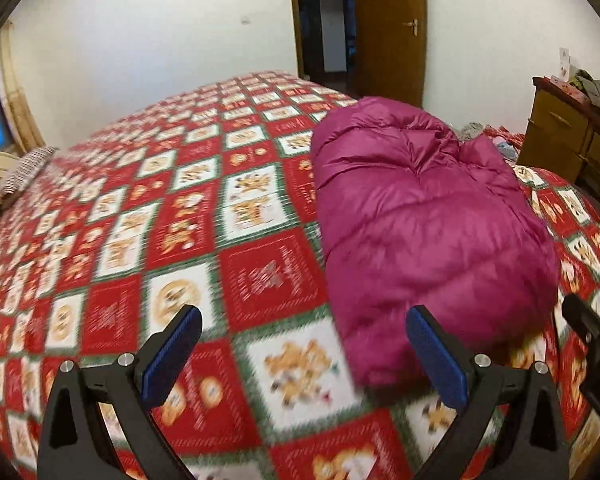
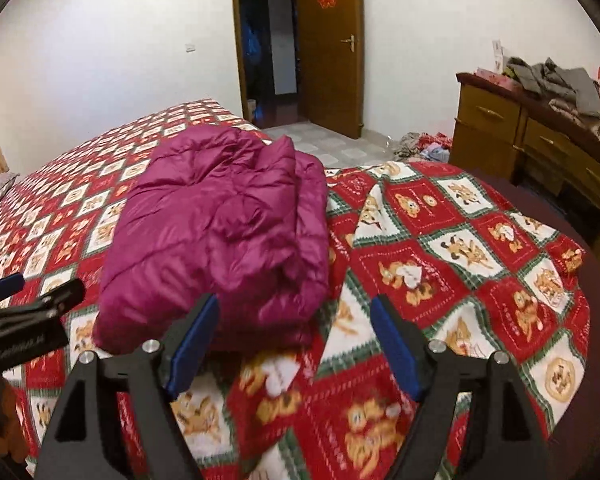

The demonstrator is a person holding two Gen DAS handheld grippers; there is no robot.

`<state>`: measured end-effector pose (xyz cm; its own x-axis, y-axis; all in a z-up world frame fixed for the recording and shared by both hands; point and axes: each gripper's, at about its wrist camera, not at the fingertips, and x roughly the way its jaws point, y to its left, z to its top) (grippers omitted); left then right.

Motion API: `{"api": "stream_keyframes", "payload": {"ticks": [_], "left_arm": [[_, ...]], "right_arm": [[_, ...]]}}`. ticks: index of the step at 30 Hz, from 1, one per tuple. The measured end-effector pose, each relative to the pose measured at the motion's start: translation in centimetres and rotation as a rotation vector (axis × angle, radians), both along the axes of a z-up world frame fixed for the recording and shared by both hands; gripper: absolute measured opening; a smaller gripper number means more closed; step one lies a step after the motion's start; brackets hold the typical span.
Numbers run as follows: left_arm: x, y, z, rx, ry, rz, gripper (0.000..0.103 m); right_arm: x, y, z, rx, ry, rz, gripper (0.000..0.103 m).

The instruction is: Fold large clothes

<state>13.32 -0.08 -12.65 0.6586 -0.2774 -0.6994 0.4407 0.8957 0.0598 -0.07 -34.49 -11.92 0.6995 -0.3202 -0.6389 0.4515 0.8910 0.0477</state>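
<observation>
Jacket: the magenta down jacket (image 1: 424, 216) lies folded into a thick bundle on the bed (image 1: 180, 240), over the red checked cartoon bedspread (image 2: 452, 248).
Place: it sits toward the bed's foot corner, the side nearest the wooden dresser (image 2: 500, 128) and the open door (image 2: 332, 48).
Long axis: the bundle runs lengthwise from the tongs' end away toward the door; its rounded folded end points at the cameras, its looser puffed end points off toward the doorway.
Left tongs (image 1: 304, 356): released, jaws wide, nothing between them, just short of the bundle's near edge.
Right tongs (image 2: 296, 348): released, jaws spread, nothing gripped; the bundle's near corner lies just beyond the fingers.
Why so: both tongs empty and clear of the cloth suggests the fold is judged finished, the jacket left to rest compact.
Remaining: perhaps the loose clothes (image 2: 556, 80) atop the dresser.
</observation>
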Motion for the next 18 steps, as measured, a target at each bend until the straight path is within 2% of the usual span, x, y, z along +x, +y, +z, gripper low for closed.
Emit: {"api": "stream_keyframes", "payload": {"ticks": [3,8,15,18], "left_arm": [[-1.8,1.2,0.0,-0.009,-0.014,0.003,0.102],[-4.0,2.5,-0.3,-0.023,0.012,0.017,0.102],[-7.7,3.8,0.1,-0.008,-0.024,0.037,0.102],[-9.5,4.5,0.4,-0.034,-0.024,0.04,0.102]], "right_arm": [[-1.3,0.6,-0.1,0.01,-0.011,0.003,0.08],[-3.5,1.6,-0.9,0.054,-0.007,-0.001,0.082],[-6.4,2.8,-0.6,0.065,-0.013,0.018,0.082],[-7.7,3.4,-0.1,0.072,-0.028,0.032,0.087]]}}
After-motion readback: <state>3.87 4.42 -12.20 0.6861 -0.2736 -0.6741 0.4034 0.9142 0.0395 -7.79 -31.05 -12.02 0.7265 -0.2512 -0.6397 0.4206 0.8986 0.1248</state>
